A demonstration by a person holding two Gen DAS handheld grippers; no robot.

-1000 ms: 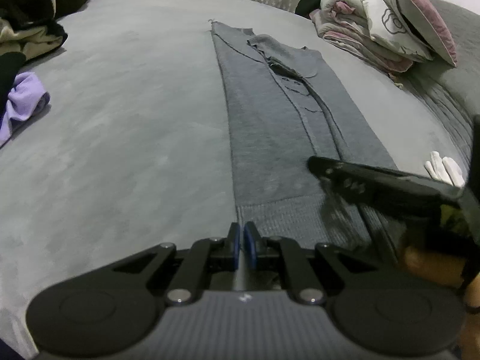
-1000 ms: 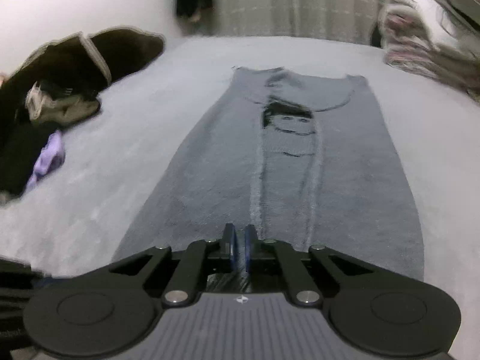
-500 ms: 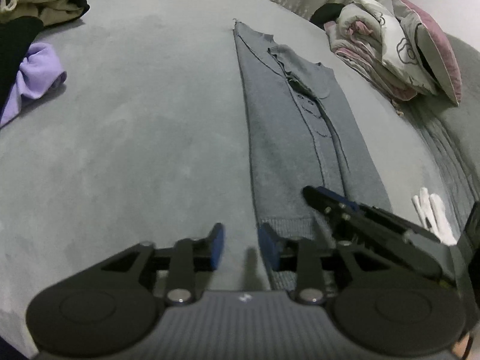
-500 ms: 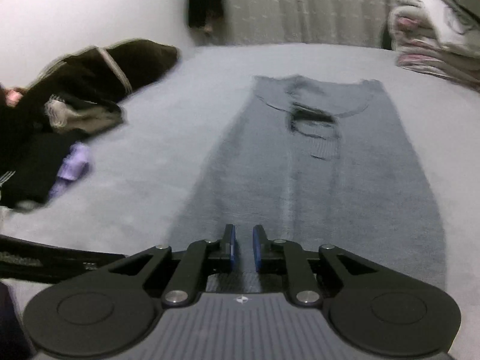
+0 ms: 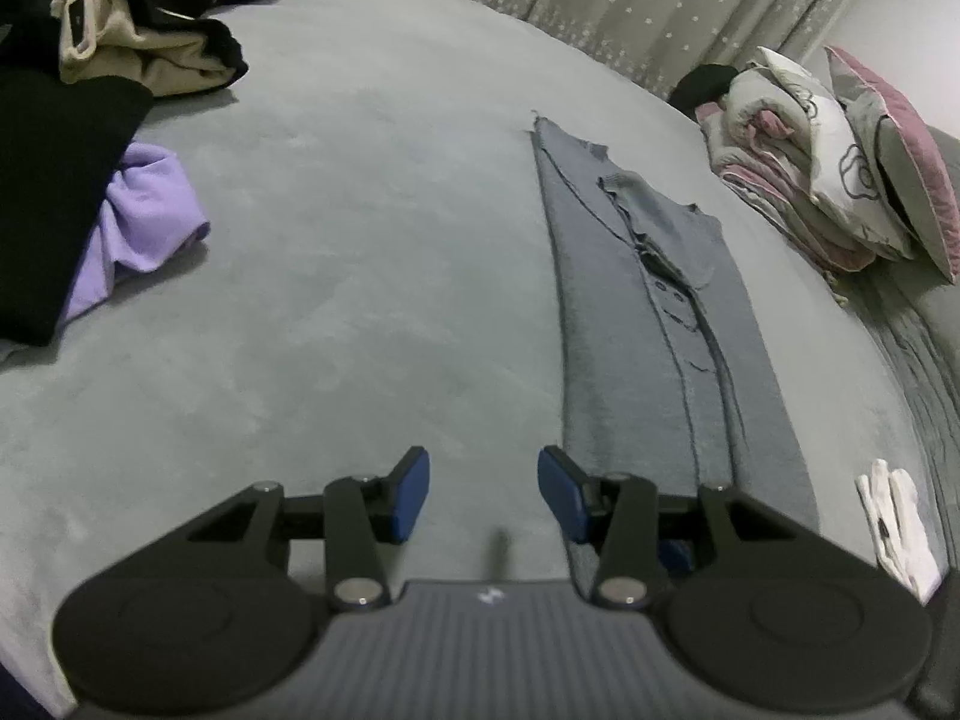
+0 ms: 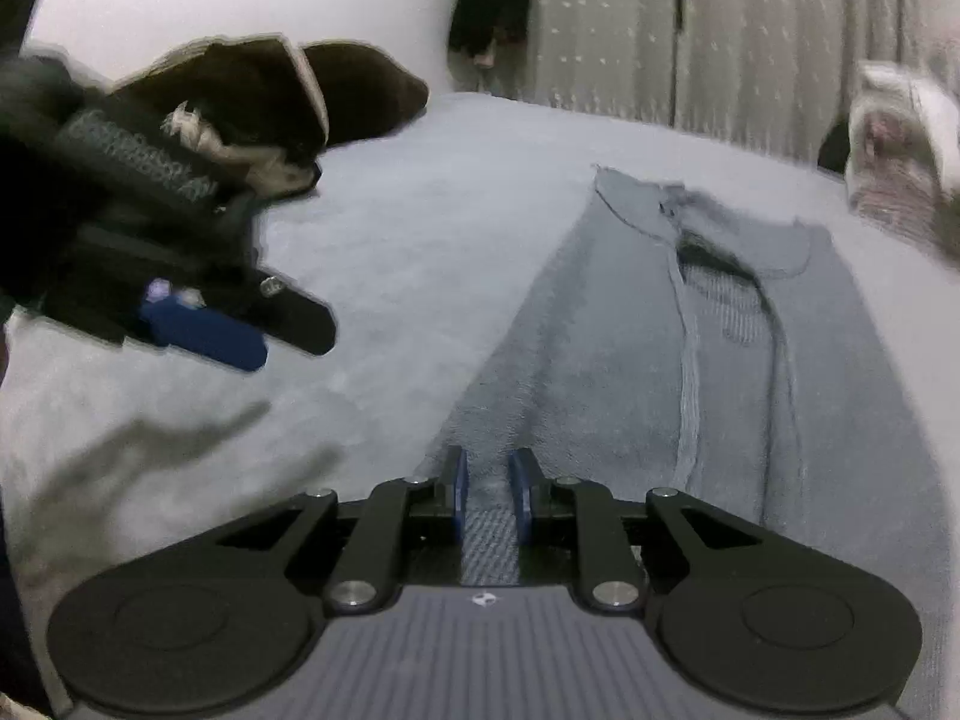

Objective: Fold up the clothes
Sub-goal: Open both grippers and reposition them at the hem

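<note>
A grey knit garment [image 5: 654,324] lies flat on the grey bed [image 5: 336,252], folded lengthwise into a long narrow strip. Its collar end points toward the curtain [image 5: 630,6] at the far edge of the bed; its ribbed hem lies at the near edge, beneath the two tools.

The left gripper [image 5: 483,495] hangs over the near edge of the bed with its blue pads [image 5: 411,492] spread wide apart and nothing between them. It sits just beside the left long edge of the garment; its right-hand pad overlaps the corner of the hem in the left wrist view, but contact cannot be confirmed.

The right gripper [image 6: 489,495] is positioned over the hem, near the garment's left long edge. Its jaws stand a narrow gap apart, and a strip of ribbed knit shows between the pads [image 6: 459,495]. Whether the pads touch the fabric cannot be told. In the right wrist view the left gripper [image 6: 198,327] appears blurred, off to the left above bare bedding.

A pile of dark and beige clothes [image 5: 114,42] and a lilac garment [image 5: 138,222] occupy the far left corner area. Folded bedding and a pink-edged pillow [image 5: 840,162] sit at the far right. A white glove [image 5: 897,522] lies near the right edge, well apart from the garment.
</note>
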